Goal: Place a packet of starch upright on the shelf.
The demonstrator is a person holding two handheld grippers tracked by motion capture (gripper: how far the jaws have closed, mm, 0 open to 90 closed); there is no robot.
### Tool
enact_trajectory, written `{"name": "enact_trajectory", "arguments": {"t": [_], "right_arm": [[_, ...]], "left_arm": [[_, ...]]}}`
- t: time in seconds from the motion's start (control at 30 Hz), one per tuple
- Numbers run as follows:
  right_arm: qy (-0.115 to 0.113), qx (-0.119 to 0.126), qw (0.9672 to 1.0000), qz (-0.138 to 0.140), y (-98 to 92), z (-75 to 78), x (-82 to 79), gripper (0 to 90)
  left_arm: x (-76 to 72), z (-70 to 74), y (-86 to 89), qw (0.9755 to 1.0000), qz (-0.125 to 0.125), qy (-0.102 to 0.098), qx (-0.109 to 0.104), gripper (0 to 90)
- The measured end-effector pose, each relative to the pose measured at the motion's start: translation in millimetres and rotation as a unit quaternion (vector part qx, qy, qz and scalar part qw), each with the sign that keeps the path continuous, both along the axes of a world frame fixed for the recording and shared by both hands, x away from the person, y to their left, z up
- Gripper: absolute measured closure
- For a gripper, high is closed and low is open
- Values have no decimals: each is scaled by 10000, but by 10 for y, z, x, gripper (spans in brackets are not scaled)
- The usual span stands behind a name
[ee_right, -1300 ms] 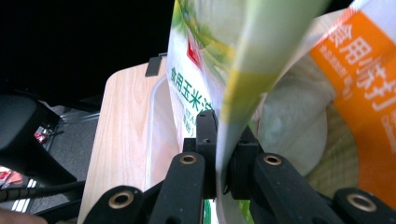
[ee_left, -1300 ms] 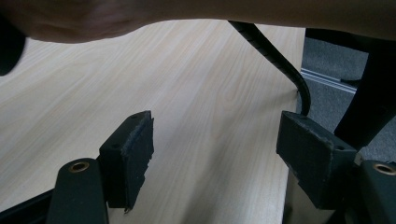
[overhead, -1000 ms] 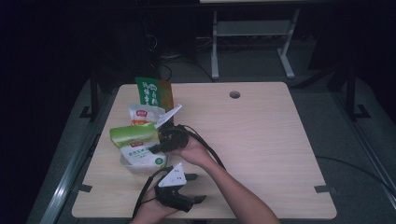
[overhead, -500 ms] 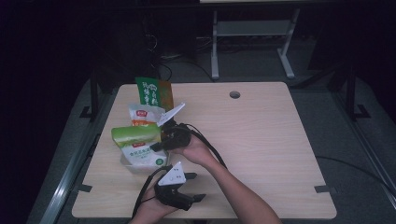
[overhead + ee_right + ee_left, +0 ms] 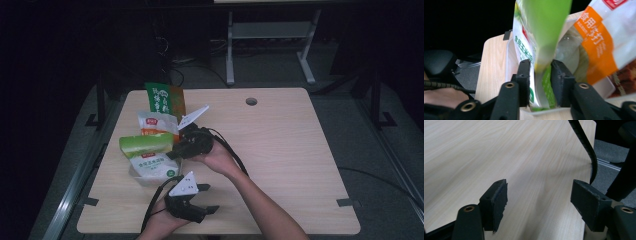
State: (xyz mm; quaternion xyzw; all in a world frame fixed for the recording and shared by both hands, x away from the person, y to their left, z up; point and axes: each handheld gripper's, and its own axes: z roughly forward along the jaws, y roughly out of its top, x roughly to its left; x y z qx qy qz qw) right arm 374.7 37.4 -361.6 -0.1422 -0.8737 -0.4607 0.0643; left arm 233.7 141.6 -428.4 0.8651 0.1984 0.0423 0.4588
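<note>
High view: on the pale wooden bench (image 5: 280, 150), a clear plastic tray (image 5: 142, 176) holds upright pouches. The right gripper (image 5: 539, 82), jaws just opening, loosely straddles the green-and-white plastic pouch (image 5: 541, 37); unsupported, it may topple. The left gripper (image 5: 539, 202) rests spread and empty.

Each black gripper (image 5: 202, 197) carries brass rivets (plus a ribbed black cable (image 5: 584, 142)).

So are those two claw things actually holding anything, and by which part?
The right gripper has the green-topped pouch between its jaws by the lower edge; they have just been opening, so a firm grip can't be told. The left gripper holds nothing.
</note>
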Motion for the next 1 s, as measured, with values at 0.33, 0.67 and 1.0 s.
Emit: {"name": "enact_trajectory", "arguments": {"t": [0.33,0.67,1.0], "right_arm": [[76,101,9997,-200,-323,69,46,533],[207,-33,9983,-551,-689,48,126,493],[155,-148,9971,-728,-889,52,164,448]], "left_arm": [[22,13,16,10000,57,-38,6,295],[43,24,29,9999,101,-100,54,282],[61,26,42,9997,187,-121,59,270]]}}
